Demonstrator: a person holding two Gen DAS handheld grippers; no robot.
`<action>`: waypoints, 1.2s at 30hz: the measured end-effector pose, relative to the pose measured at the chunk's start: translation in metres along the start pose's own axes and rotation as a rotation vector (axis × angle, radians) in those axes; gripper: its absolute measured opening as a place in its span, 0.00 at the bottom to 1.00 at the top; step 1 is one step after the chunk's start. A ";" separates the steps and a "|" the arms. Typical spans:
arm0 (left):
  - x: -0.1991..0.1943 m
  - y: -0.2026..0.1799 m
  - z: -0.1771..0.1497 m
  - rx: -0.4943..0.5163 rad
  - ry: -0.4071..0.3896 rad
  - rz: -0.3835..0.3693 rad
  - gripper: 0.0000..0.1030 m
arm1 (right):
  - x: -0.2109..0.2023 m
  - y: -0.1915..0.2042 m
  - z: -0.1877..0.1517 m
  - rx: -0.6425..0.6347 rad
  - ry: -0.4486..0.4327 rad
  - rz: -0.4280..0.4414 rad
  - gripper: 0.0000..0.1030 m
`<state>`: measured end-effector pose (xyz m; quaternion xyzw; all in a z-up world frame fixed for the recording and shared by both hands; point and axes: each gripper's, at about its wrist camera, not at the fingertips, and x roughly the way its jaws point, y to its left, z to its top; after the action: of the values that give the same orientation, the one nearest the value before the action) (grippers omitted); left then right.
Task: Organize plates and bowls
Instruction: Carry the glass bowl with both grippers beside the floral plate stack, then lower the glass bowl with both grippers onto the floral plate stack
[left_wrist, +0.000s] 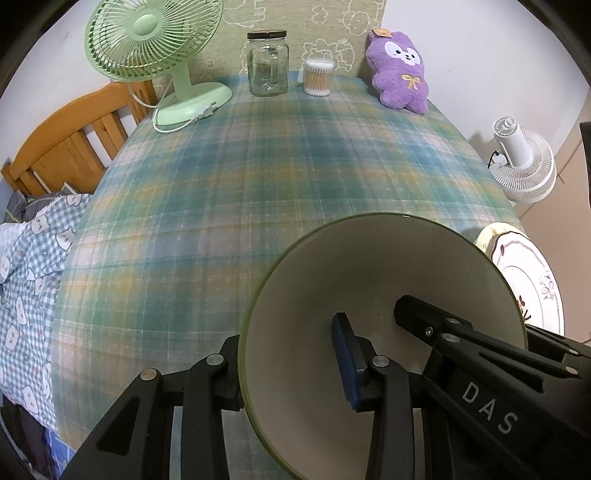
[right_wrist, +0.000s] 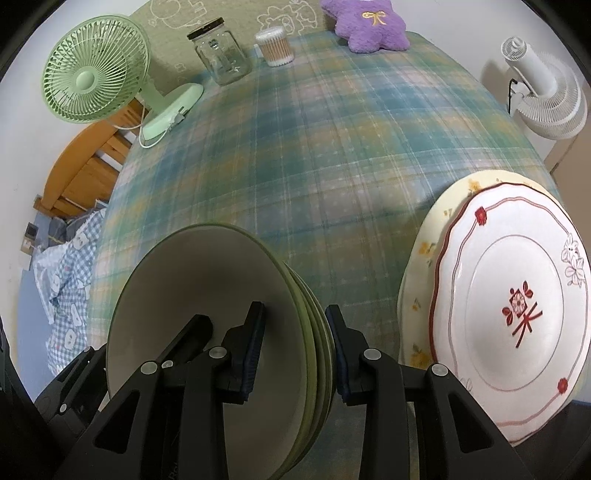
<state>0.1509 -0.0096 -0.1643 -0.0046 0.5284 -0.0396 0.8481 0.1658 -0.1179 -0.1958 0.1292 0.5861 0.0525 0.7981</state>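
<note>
A stack of cream bowls with green rims stands near the table's front edge. My right gripper is shut on the stack's right rim, one pad inside the top bowl and one outside. My left gripper is shut on the left rim of the same stack of bowls, its blue pad inside and the other finger outside. The right gripper's fingers also show in the left wrist view. To the right lies a white plate with red flowers on a yellow floral plate.
The table has a green plaid cloth. At its far edge stand a green desk fan, a glass jar, a tub of cotton swabs and a purple plush toy. A white fan is beyond the right edge, a wooden bed frame at left.
</note>
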 end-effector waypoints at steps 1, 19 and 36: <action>-0.001 0.001 -0.001 0.001 0.000 0.000 0.35 | 0.000 0.000 -0.001 0.001 0.001 0.000 0.35; -0.021 0.024 -0.005 0.027 -0.044 -0.030 0.34 | -0.017 0.028 -0.016 0.028 -0.062 -0.020 0.36; -0.057 -0.013 0.007 0.006 -0.096 -0.010 0.34 | -0.063 0.005 -0.002 -0.006 -0.096 -0.001 0.36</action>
<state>0.1318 -0.0185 -0.1099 -0.0066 0.4869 -0.0452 0.8723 0.1449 -0.1278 -0.1373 0.1289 0.5470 0.0475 0.8258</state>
